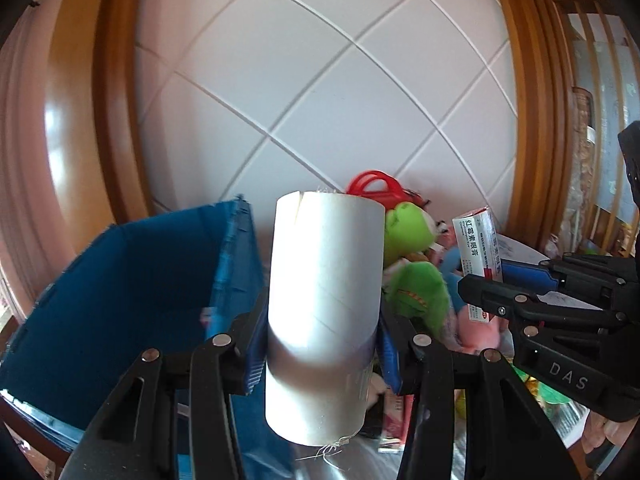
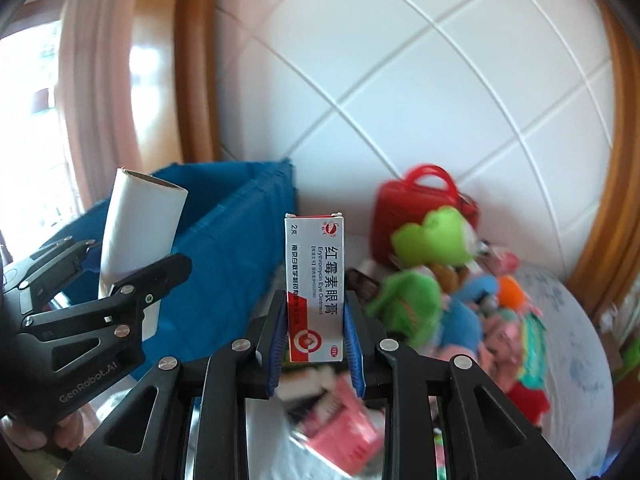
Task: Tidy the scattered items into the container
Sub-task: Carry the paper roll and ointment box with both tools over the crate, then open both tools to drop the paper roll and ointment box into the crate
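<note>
My left gripper is shut on an upright white cardboard tube, held just right of the open blue bin. My right gripper is shut on a white and red eye ointment box, held upright above the table. In the right wrist view the tube and the left gripper show at the left, in front of the blue bin. In the left wrist view the ointment box and the right gripper show at the right.
A pile of toys lies on the table: a green plush frog, a red toy case, blue and pink plush pieces, and pink packets. A white tiled wall stands behind, with wooden frames at both sides.
</note>
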### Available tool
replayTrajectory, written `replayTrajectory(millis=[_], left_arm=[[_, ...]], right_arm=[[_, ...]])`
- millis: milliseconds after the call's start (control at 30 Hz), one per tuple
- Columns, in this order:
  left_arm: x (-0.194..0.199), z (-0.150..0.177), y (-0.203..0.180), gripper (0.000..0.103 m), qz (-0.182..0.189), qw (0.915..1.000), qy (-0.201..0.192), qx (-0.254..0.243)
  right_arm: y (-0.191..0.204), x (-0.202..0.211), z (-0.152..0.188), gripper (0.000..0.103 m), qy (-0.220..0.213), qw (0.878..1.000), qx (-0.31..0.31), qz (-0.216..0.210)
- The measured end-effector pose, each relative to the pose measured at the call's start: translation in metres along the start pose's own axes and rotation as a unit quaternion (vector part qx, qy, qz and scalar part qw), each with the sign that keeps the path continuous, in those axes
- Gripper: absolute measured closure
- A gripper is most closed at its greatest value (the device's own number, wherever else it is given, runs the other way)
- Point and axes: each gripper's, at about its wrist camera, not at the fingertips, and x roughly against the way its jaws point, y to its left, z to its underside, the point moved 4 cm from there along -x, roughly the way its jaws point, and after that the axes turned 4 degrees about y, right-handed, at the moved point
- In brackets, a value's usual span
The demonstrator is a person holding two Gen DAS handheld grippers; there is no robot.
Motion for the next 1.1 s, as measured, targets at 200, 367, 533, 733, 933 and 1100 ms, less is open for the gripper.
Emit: replayTrajectory(millis=[200, 367, 533, 733, 933, 1100], left_arm=[[0.009, -0.01, 0.094, 0.057, -0.046, 0.9989, 0.001, 0.014], [0.008, -0.016, 0.176, 0.057, -0.085, 0.9962, 0.01, 0.017], [-0.009, -0.025, 0.255, 0.057, -0.085, 0.9944, 0.052, 0.035], [-0.073, -0.037, 0.316, 0.057, -0.037, 0.987, 0.147, 0.053], [-0.165, 0.001, 0.339, 0.057, -0.003, 0.9475, 0.304, 0.098], [-0.224, 0.055, 0.337, 0.058, 0.005, 0.9002, 0.419, 0.119]], right_arm=[[0.081, -0.025, -0.045, 0.077, -0.013, 0.999, 0.038, -0.029], [0.15, -0.056, -0.088, 0.077, -0.012, 0.997, 0.053, -0.051], [0.213, -0.098, -0.13, 0.077, 0.008, 0.996, 0.064, -0.062], [0.258, -0.155, -0.163, 0.077, 0.064, 0.994, 0.073, -0.041], [0.267, -0.245, -0.146, 0.077, 0.168, 0.982, 0.089, 0.001], [0.259, -0.316, -0.102, 0.077, 0.269, 0.96, 0.076, 0.005]])
